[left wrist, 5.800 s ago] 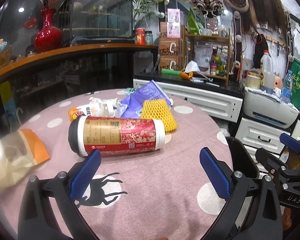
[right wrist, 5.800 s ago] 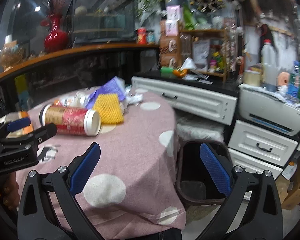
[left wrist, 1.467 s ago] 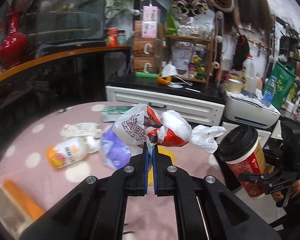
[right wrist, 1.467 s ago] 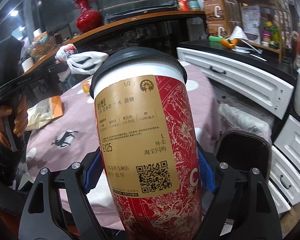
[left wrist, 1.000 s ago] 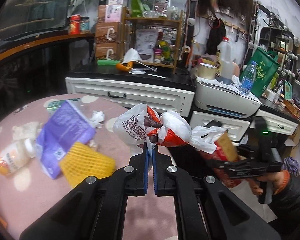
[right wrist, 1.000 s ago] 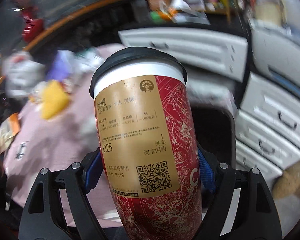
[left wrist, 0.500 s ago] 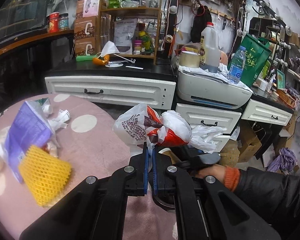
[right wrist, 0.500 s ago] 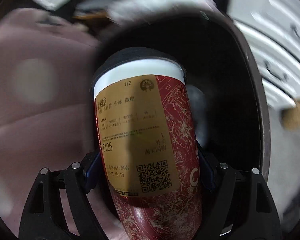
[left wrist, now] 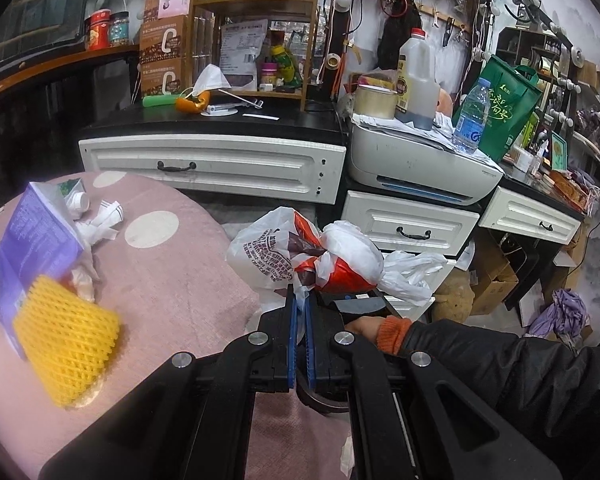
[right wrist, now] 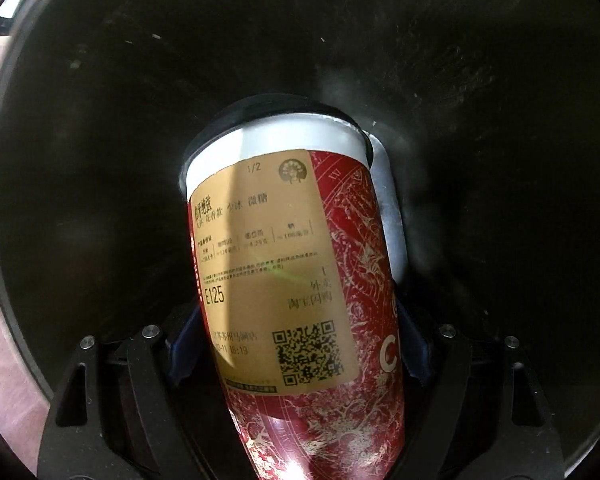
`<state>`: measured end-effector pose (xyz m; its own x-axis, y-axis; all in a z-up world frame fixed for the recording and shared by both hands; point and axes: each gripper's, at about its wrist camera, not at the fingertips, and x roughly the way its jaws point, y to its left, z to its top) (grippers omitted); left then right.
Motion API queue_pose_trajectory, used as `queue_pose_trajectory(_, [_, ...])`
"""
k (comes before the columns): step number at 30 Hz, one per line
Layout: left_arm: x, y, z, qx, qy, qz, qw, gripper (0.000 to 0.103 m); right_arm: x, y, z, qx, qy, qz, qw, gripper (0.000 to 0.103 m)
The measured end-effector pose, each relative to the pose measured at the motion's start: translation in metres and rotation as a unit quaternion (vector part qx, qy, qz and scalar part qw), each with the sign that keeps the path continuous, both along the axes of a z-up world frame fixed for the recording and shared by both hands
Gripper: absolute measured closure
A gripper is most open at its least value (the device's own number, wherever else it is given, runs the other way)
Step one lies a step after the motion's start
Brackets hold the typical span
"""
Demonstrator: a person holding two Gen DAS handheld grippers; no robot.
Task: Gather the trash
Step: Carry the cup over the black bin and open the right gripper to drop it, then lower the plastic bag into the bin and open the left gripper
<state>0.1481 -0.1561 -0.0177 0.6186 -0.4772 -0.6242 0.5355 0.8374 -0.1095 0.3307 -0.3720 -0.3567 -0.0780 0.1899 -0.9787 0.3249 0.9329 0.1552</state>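
Your right gripper [right wrist: 300, 348] is clamped on the red and gold cup [right wrist: 296, 276], its blue pads pressed against the cup's lower sides, and the cup fills the centre of the right wrist view with its black lid pointing down into the dark bin [right wrist: 480, 120]. The bin's rim curves along the left edge of that frame, so the cup looks well inside the opening. Let go only once the lid is clear of the rim on every side; spread the jaws fully and in one go so the cup drops straight rather than tipping against a pad.

Your left gripper [left wrist: 299, 340] is pinched tight on the knot of the crumpled plastic bag [left wrist: 300, 256], which sits in the middle of the left wrist view, above the table edge [left wrist: 220, 280]. Hold it back until your right sleeve [left wrist: 500, 364], at lower right, is out of the way. The yellow foam net [left wrist: 66, 354] and purple packet [left wrist: 32, 248] at left remain on the table.
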Motion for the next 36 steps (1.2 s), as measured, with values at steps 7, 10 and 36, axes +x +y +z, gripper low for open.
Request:
queue_pose_trajectory(7, [0.000, -0.006, -0.007, 0.005, 0.011, -0.008, 0.9999, 0.098, 0.001, -0.003, -0.003, 0.019, -0.004, -0.002, 1.000, 0.016])
queue_pose_trajectory(10, [-0.001, -0.008, -0.009, 0.008, 0.014, -0.011, 0.9998, 0.098, 0.006, -0.003, 0.010, 0.027, -0.021, 0.014, 0.999, 0.014])
queue_pose_trajectory(36, [0.032, -0.098, -0.079, 0.132, 0.111, -0.037, 0.9843, 0.098, -0.150, -0.114, 0.220, -0.090, -0.266, -0.071, 0.957, 0.014])
